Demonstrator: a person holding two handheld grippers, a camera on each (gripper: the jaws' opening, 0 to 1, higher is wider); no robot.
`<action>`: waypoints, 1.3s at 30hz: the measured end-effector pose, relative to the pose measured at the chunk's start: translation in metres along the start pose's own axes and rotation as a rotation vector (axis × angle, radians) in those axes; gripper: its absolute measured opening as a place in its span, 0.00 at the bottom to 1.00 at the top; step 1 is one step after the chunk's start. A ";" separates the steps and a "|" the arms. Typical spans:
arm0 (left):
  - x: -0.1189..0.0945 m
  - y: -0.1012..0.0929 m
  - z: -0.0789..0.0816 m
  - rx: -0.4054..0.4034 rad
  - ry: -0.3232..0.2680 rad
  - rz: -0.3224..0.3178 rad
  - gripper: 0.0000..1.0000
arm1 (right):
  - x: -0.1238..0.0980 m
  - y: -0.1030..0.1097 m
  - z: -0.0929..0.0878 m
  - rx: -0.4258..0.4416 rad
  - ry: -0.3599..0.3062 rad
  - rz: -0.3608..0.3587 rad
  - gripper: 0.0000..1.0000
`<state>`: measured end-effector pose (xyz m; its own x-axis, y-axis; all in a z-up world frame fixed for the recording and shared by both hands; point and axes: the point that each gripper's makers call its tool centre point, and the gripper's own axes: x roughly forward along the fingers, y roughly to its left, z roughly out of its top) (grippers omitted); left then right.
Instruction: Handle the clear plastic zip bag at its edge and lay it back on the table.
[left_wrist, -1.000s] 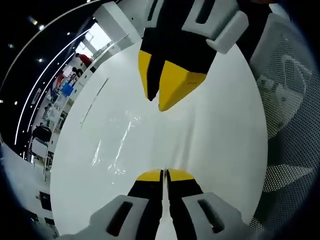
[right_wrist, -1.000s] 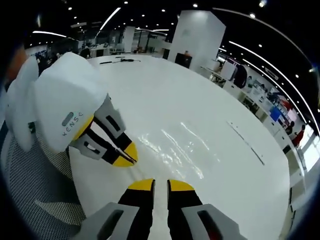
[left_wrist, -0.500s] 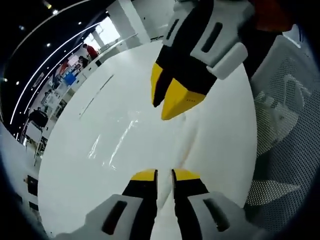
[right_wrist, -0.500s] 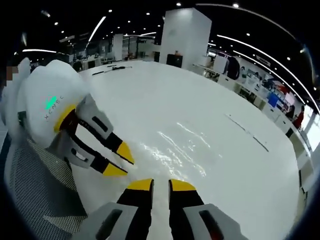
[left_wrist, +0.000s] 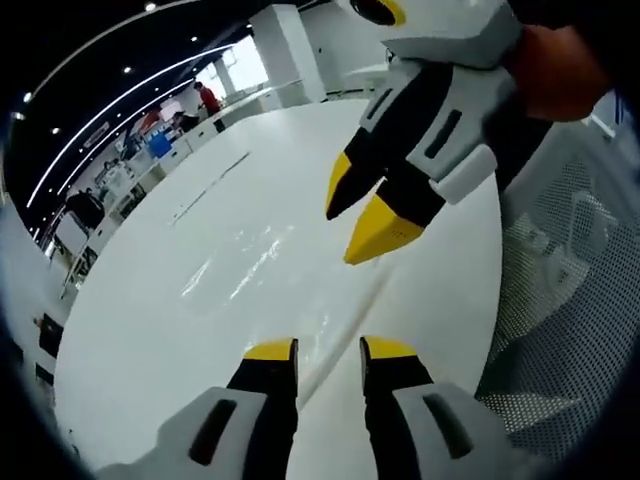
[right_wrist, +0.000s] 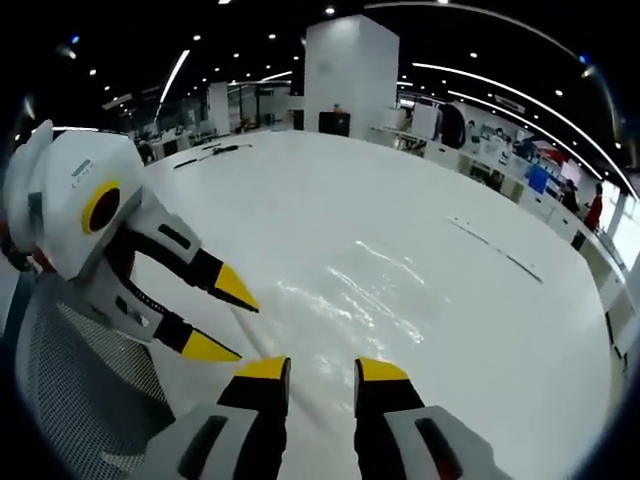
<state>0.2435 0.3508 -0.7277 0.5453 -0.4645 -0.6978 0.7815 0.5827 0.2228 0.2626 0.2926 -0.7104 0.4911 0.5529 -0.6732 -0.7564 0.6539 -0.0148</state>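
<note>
Left gripper view, left hand-held gripper (left_wrist: 328, 350) released with jaws apart above the bag edge, clear zip bag (left_wrist: 262, 272) lying flat on the white bench (left_wrist: 140, 330), right hand-held gripper (left_wrist: 362, 215) released beyond, mesh chair (left_wrist: 560, 290) beside.

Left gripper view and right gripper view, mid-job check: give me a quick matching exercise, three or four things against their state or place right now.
Things:
1. left gripper
2. right gripper
3. clear zip bag
4. mesh chair

States:
A. lying flat on the white table
B. open, fingers either side of the bag's edge strip
C. beside the table's edge
D. open, holding nothing, above the bag's edge

Pairs: 1-B, 2-D, 3-A, 4-C
</note>
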 end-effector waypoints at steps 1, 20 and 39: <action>-0.003 -0.002 0.002 -0.029 -0.013 -0.003 0.24 | 0.000 0.000 0.000 0.005 -0.003 0.000 0.25; -0.045 0.032 -0.010 -0.288 -0.157 0.073 0.41 | -0.021 -0.011 -0.008 0.127 -0.093 -0.033 0.46; -0.059 0.046 -0.028 -0.384 -0.197 0.103 0.62 | -0.043 -0.021 -0.025 0.199 -0.157 -0.071 0.64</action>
<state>0.2384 0.4237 -0.6950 0.6909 -0.4878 -0.5336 0.5714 0.8206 -0.0105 0.2465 0.2415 -0.6998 0.6127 0.5655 -0.5521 -0.6258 0.7738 0.0981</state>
